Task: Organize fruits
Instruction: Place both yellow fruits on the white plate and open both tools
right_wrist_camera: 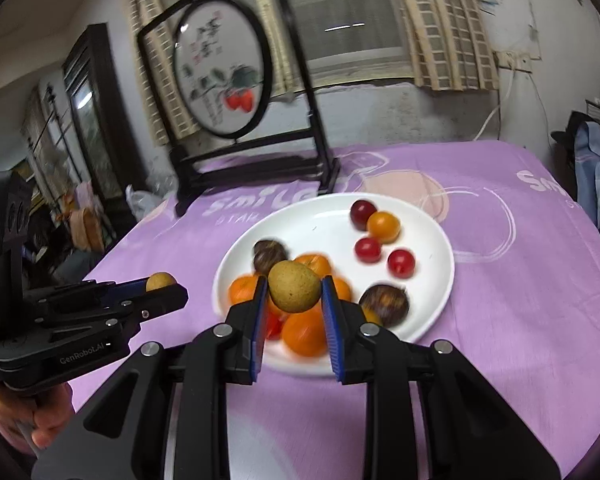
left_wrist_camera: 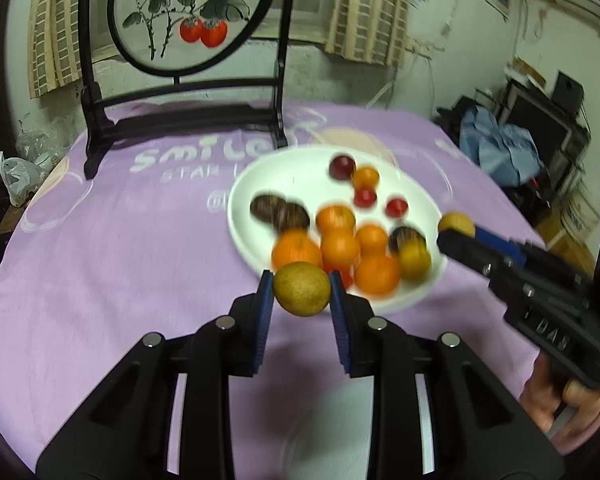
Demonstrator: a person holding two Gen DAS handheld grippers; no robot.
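Counting two tan fruits [left_wrist_camera: 302, 289] [right_wrist_camera: 294, 287], one per closed gripper [left_wrist_camera: 300, 300] [right_wrist_camera: 294, 300].

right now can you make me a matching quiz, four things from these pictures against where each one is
Things:
1. white plate
2. yellow-brown fruit
3. oranges
4. framed persimmon painting

Places:
A. piled on the plate
B. standing at the table's far edge
C. lying on the purple cloth
D. pinched between the left gripper fingers

Pairs: 1-C, 2-D, 3-A, 4-B
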